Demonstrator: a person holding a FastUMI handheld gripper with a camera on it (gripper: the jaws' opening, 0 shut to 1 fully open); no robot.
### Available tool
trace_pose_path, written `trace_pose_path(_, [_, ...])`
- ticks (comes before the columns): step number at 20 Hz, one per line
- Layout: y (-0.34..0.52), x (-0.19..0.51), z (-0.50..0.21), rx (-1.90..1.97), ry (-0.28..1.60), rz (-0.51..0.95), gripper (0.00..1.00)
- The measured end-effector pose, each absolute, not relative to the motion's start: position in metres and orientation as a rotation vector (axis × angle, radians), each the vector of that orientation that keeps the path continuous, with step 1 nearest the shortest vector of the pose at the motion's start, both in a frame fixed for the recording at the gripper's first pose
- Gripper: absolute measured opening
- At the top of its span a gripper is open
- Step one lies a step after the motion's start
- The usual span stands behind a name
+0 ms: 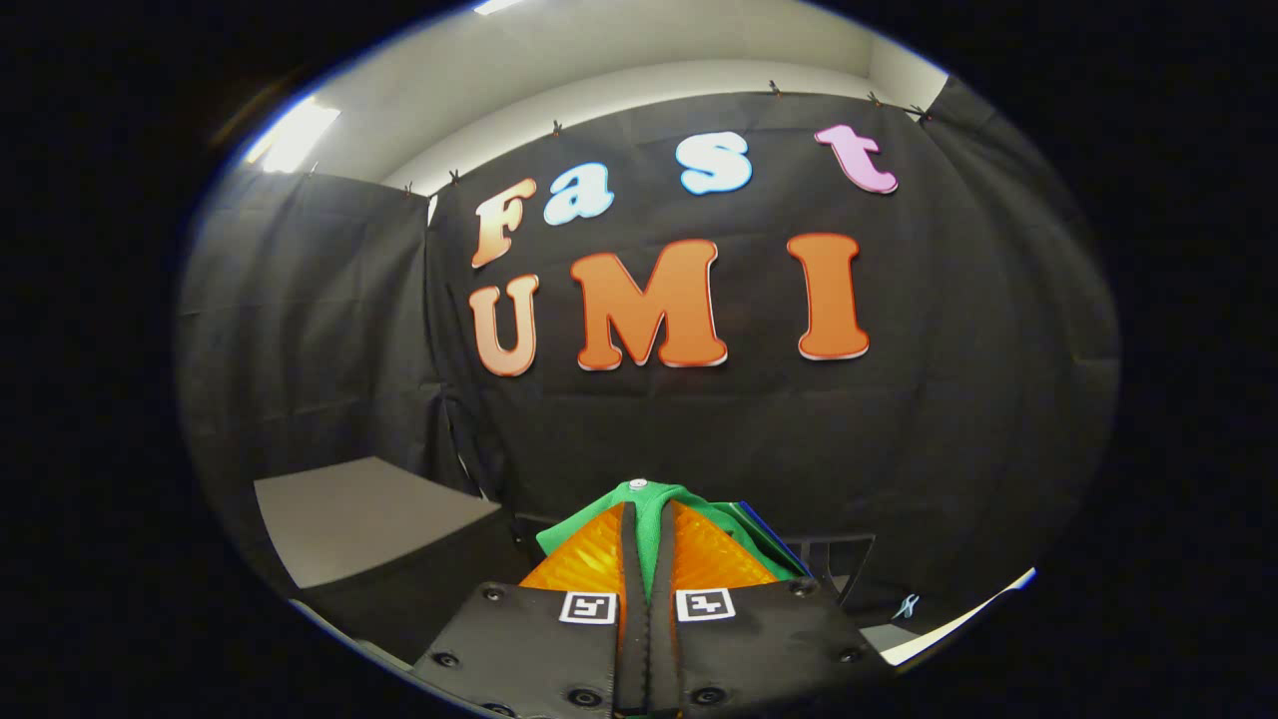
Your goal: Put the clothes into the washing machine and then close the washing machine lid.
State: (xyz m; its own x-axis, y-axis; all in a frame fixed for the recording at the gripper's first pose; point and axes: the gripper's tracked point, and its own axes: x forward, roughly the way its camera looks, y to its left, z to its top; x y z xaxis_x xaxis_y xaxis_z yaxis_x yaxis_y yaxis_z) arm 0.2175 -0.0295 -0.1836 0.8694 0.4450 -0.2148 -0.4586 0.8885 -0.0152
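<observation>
We found the gripper (647, 529) closed tight, both fingers (589, 559) pinching a green garment (649, 504) between them. The cloth bunched over the fingertips, raised in front of the black booth wall (699, 439). A grey surface (369, 514) lay off to the left below.

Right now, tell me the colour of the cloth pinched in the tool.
Green, seen in the gripper view: the green cloth sits between the tool's fingers.
</observation>
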Motion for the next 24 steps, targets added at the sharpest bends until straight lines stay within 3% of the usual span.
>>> trace_pose_path(11, [-0.037, 0.192, -0.339, -0.096, 0.593, 0.414, 0.09])
trace_pose_path(24, [-0.049, 0.167, -0.457, -0.001, 0.927, 0.250, 0.09])
